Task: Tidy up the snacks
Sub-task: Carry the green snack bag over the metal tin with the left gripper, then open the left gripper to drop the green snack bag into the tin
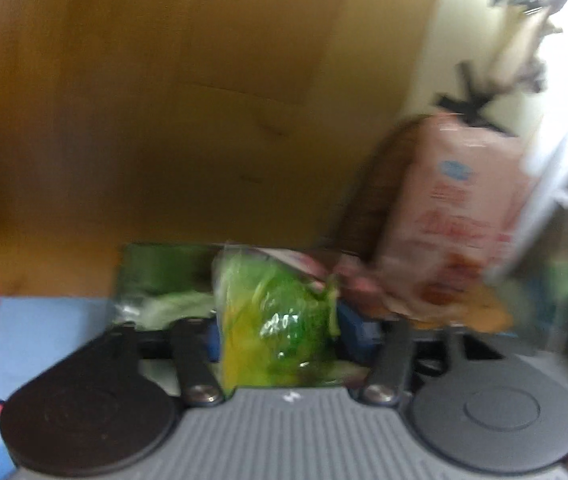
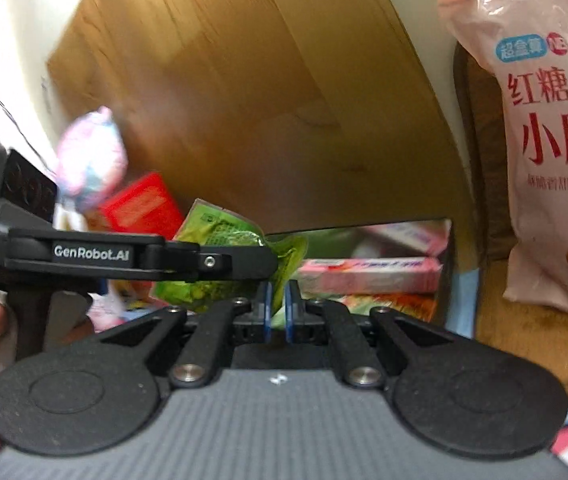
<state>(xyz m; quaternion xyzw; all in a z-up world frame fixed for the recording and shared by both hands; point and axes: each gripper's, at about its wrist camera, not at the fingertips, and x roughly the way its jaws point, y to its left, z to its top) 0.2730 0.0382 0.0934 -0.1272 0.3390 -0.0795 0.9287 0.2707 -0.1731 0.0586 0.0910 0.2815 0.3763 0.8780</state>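
a big cardboard box (image 2: 244,92) stands behind the snack pile. a pink bag (image 2: 543,140) leans at the right. the left gripper (image 1: 280,328) clamps a green packet (image 1: 280,320) above the pile. the right gripper (image 2: 278,312) is nearly closed, empty.

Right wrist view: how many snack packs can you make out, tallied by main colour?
Green crinkly plastic packs: 1, held in the left hand-held gripper
Large pale pink bags with red lettering: 1
Long pink boxes: 1
Red boxes: 1
Pink-and-blue round wrapped packs: 1
Total: 5 clearly visible; blurred items behind may add more.
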